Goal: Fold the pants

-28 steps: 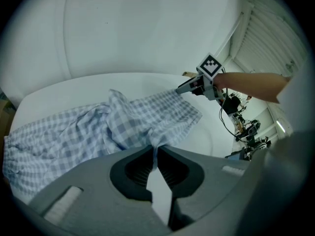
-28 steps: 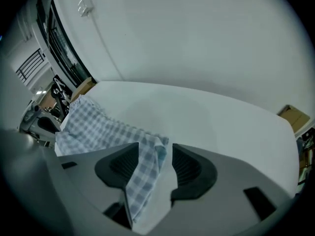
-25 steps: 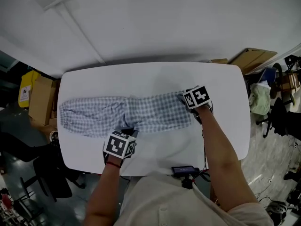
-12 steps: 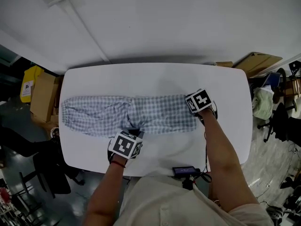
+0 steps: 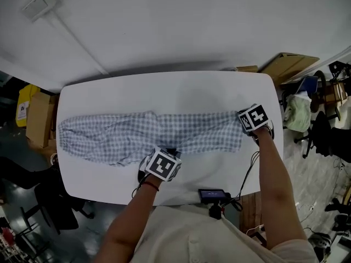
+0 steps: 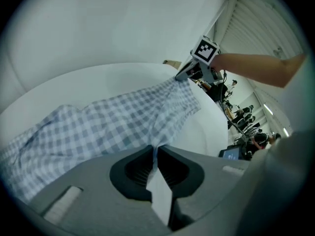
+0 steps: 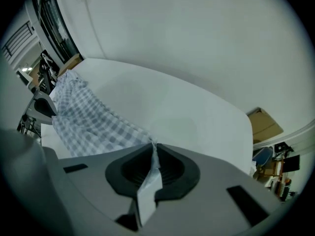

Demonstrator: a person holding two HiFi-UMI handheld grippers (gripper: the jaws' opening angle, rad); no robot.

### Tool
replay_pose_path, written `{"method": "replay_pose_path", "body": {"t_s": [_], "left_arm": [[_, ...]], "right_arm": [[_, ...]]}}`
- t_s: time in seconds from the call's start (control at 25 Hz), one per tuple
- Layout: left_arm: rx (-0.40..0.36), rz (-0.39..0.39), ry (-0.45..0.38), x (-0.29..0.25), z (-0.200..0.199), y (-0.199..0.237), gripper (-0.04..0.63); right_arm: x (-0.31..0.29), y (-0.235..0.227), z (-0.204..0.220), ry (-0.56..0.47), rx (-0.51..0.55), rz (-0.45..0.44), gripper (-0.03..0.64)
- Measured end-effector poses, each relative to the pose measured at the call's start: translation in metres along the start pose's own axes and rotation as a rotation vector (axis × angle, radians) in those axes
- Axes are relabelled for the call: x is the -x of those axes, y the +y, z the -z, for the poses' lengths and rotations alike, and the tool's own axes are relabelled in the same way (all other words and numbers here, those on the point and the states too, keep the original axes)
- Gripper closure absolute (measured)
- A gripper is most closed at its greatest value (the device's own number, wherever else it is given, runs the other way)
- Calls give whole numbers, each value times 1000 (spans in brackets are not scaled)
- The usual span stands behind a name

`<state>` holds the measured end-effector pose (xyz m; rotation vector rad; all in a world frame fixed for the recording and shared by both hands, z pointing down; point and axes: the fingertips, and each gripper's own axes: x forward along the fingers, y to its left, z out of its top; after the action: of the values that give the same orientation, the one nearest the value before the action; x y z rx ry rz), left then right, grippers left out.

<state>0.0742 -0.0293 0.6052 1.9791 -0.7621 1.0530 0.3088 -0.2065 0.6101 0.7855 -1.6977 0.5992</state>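
The blue-and-white checked pants (image 5: 137, 136) lie stretched lengthwise across the white table (image 5: 219, 92). My left gripper (image 5: 166, 153) is at their near edge around the middle, shut on a pinch of the cloth (image 6: 108, 127) that shows between its jaws (image 6: 155, 154). My right gripper (image 5: 245, 127) is at the pants' right end near the table's right edge. Its jaws have just closed, and the checked fabric (image 7: 88, 117) is pinched between them (image 7: 153, 149). Each gripper points steeply down at the table.
A small dark device (image 5: 213, 194) with cables sits at the table's near edge. Cardboard boxes stand on the floor at the left (image 5: 38, 119) and back right (image 5: 288, 64). Chairs and clutter (image 5: 323, 130) crowd the right side. A white wall runs behind the table.
Both grippers have slid to the right with the cloth. The right one now sits near the table's right edge, and the pants lie pulled out longer and straighter.
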Motion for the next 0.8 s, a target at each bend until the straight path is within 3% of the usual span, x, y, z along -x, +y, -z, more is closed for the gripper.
{"method": "replay_pose_path", "body": {"t_s": [0.24,0.36,0.44,0.56,0.68,0.8], "left_arm": [[-62,11,12,-36,-30,-41,560],[-63,94,-5,-45,-35,-71,411],[-70,131,-20,-44,-33,-88,348],[-120,110,-19,-35,-30,-99,304],[-201,68,-29,-24,-41,-104,302],[-249,80,-59,-16,-61,-117,302]], "right_arm": [[11,-54,36,13,6,74,581],[11,-71,41,-12,17,114,580],[8,-78,42,-45,-32,127,557],[10,-88,45,-108,-190,104,438],[28,-92,49,-167,-273,56,434],[47,-71,63,-196,-319,-34,433]]}}
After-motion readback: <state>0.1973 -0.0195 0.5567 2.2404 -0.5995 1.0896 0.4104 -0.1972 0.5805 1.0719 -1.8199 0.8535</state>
